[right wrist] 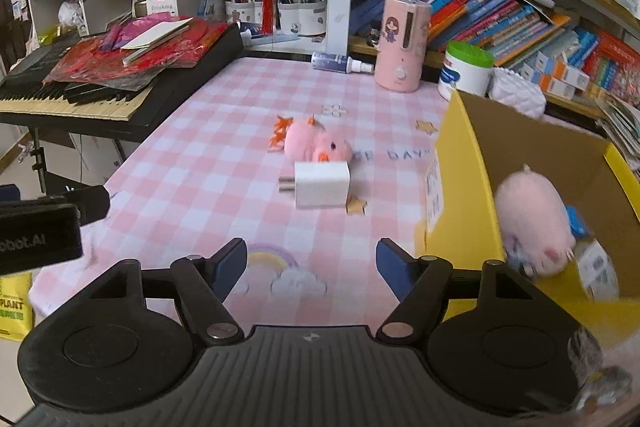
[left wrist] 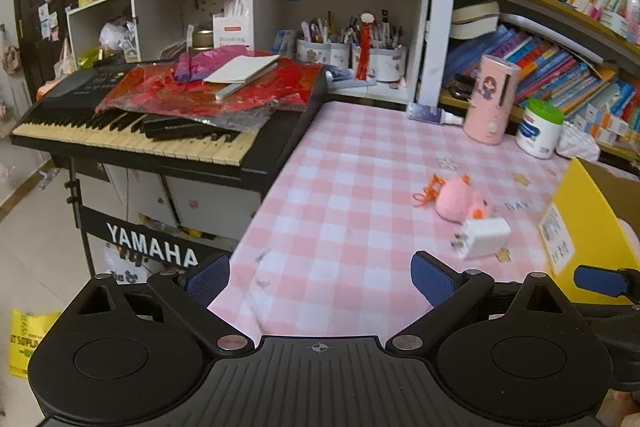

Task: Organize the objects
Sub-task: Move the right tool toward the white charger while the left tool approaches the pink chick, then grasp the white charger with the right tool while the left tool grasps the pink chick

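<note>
Left gripper [left wrist: 320, 277], right gripper [right wrist: 311, 265]: jaws apart, empty, angled downward.

A charger [right wrist: 322, 184] lies mid-frame on the table [right wrist: 192, 163], a plush toy [right wrist: 316, 143] touching it just behind. At right stands a box [right wrist: 468, 163] with another plush [right wrist: 536, 223] inside. A keyboard [right wrist: 100, 95] sits upper left.

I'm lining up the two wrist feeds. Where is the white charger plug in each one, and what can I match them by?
Left wrist view: the white charger plug lies right of centre on the checked tablecloth, ahead and right of the left gripper.
Right wrist view: it sits near mid-frame, straight ahead of the right gripper.
Shared landmark: the pink plush toy just behind the plug in both views.
</note>
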Tool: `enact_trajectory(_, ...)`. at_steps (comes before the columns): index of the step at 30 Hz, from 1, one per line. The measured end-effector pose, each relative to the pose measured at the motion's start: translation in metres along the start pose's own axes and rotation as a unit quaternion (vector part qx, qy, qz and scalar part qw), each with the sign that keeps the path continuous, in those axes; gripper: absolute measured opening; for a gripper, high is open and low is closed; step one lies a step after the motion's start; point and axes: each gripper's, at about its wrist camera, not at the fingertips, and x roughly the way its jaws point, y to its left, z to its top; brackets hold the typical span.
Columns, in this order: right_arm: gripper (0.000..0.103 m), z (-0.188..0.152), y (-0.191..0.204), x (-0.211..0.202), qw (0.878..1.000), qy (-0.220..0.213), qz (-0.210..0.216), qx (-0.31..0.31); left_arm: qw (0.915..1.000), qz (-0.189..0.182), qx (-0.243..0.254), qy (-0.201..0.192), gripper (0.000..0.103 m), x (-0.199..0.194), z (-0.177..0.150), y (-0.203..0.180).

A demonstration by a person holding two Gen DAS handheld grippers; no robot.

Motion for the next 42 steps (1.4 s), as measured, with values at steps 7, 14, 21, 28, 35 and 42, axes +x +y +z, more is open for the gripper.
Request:
enact_trajectory(7, 0.072, 0.025, -0.001, 0.043, 1.0, 0.005, 0.0, -0.013, 0.9999, 0.016, -0.002, 0.0, 0.099, 0.023, 0.021, -0.003)
enact_trajectory(14, 0.081, 0.042, -0.001, 0.086, 0.999, 0.032, -0.011, -0.008, 0.9997, 0.02, 0.01, 0.009, 0.099, 0.045, 0.035, -0.011)
enact_trajectory(21, 0.081, 0.049, -0.001, 0.12, 0.998, 0.06, -0.006, -0.005, 0.9993, 0.027, 0.016, 0.022, 0.099, 0.062, 0.041, -0.013)
enact_trajectory(28, 0.081, 0.05, 0.0, 0.142, 0.997, 0.077, -0.01, -0.011, 0.9987, 0.026, 0.014, 0.04, 0.099, 0.077, 0.04, -0.017)
enact_trajectory(35, 0.064, 0.05, -0.007, 0.148, 0.996, 0.087, 0.012, 0.0, 0.9987, 0.018, 0.009, 0.047, 0.099, 0.089, 0.045, -0.023)
enact_trajectory(42, 0.063, 0.05, -0.018, 0.131, 0.993, 0.109, 0.051, 0.007, 0.9982, -0.02, 0.016, 0.055, 0.099, 0.112, 0.057, -0.044)
